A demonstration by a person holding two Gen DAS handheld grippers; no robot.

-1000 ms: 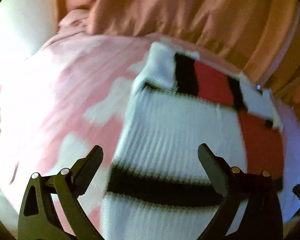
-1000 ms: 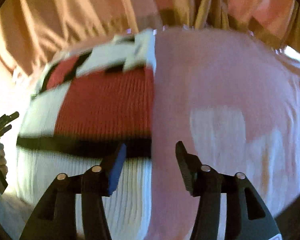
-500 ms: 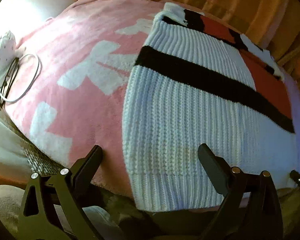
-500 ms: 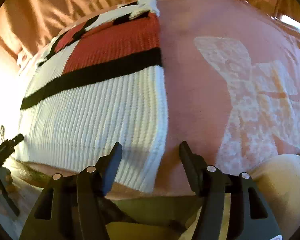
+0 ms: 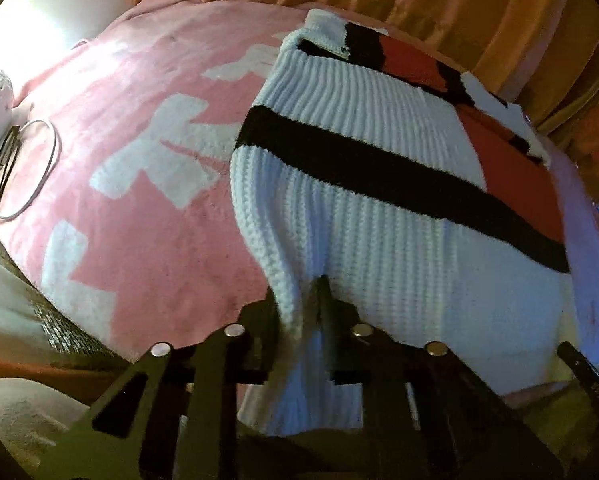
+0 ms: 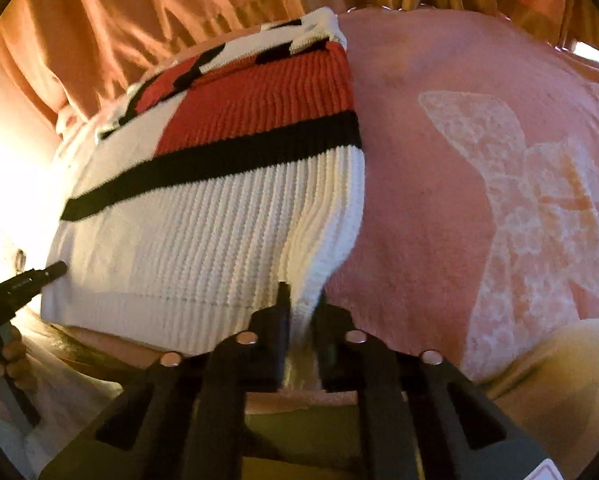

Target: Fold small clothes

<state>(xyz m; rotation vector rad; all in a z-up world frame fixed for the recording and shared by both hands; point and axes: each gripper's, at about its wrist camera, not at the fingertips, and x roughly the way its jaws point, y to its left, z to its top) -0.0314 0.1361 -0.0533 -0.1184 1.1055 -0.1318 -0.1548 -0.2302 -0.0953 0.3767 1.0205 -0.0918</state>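
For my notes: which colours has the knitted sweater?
The sweater is white with a black stripe and red block; right wrist view shows it best.

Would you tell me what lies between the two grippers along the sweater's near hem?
Only the sweater's white ribbed hem, spanning from left gripper to right gripper; the right wrist view shows it.

Pink blanket [image 5: 147,240] – knit sweater [image 5: 379,216], glasses [image 5: 3,168] atop.

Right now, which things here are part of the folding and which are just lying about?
Part of the job:
sweater
left gripper, shut on its hem
right gripper, shut on its hem

Lying about:
blanket
glasses
cable
curtain
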